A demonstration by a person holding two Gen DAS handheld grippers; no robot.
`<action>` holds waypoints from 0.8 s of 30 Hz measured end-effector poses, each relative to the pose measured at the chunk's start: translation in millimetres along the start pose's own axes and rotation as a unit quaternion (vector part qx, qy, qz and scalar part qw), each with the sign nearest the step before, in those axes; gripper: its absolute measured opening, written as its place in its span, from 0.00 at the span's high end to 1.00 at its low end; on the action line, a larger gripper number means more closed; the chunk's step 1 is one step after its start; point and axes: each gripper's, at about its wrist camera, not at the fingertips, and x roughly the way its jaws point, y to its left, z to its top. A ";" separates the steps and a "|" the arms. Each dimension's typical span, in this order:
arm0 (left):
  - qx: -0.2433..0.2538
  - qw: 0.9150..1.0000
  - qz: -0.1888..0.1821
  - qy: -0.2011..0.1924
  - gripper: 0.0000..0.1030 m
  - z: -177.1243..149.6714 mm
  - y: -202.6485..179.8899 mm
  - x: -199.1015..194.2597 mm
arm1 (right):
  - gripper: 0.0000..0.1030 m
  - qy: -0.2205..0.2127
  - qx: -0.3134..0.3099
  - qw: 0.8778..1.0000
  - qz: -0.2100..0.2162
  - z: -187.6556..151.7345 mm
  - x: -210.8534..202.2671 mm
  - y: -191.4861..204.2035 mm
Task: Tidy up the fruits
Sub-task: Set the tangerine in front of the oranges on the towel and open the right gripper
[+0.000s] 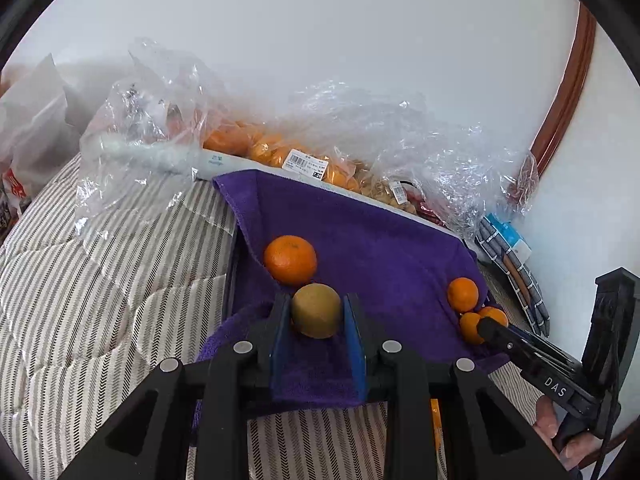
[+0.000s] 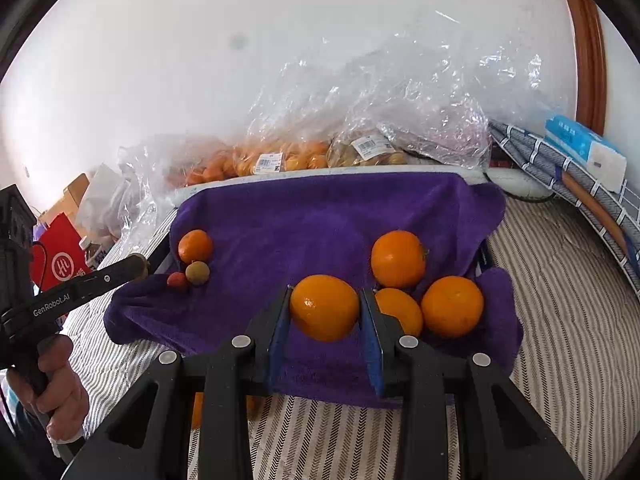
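Note:
A purple towel (image 1: 360,232) lines a tray; it also shows in the right wrist view (image 2: 312,216). My left gripper (image 1: 316,312) is shut on a brownish-green round fruit (image 1: 316,310), just in front of an orange (image 1: 290,260) at the towel's left side. My right gripper (image 2: 325,308) is shut on an orange (image 2: 325,307) above the towel's right side, next to three more oranges (image 2: 452,306). In the right wrist view a small orange (image 2: 195,246), the brownish fruit (image 2: 198,273) and a small red fruit (image 2: 177,281) sit at the towel's left corner beside the left gripper's fingers (image 2: 136,266).
Clear plastic bags of oranges (image 1: 280,152) and other produce (image 2: 368,148) lie behind the tray against the white wall. A striped quilt (image 1: 100,300) covers the surface. Folded cloth and a tissue pack (image 2: 584,152) lie at right. A red bag (image 2: 60,256) stands at left.

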 end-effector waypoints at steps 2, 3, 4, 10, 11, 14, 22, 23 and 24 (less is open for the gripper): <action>0.006 1.000 0.003 0.012 0.75 -2.4 -1.3 6.0 | 0.67 0.002 -0.006 1.000 -0.003 -3.0 4.6 2.1; 0.009 1.000 0.003 0.013 0.75 -3.3 -2.5 6.9 | 0.67 0.006 -0.006 1.000 -0.005 -3.8 7.0 2.9; 0.012 1.000 0.002 0.012 0.75 -4.2 -3.6 7.6 | 0.67 0.010 -0.004 1.000 -0.005 -4.4 8.8 3.4; 0.022 0.999 0.006 0.026 0.75 -8.0 -11.2 15.3 | 0.67 0.021 -0.012 1.000 -0.006 -7.7 13.8 6.3; 0.024 0.999 0.010 0.024 0.75 -8.0 -12.2 16.3 | 0.67 0.019 -0.012 1.000 -0.005 -7.8 13.6 6.2; 0.020 0.999 0.004 0.030 0.75 -7.6 -12.6 18.7 | 0.67 0.020 -0.007 1.000 -0.012 -8.8 15.7 4.9; 0.032 0.999 0.019 0.031 0.75 -9.2 -15.4 21.2 | 0.63 0.005 0.013 1.000 -0.009 -9.5 12.3 -1.3; 0.034 0.999 0.020 0.031 0.75 -9.3 -15.6 21.3 | 0.61 0.003 0.011 1.000 -0.011 -9.5 11.5 -0.2; 0.034 0.999 0.021 0.031 0.75 -9.1 -15.7 21.2 | 0.59 0.000 0.008 1.000 -0.013 -9.7 10.3 1.3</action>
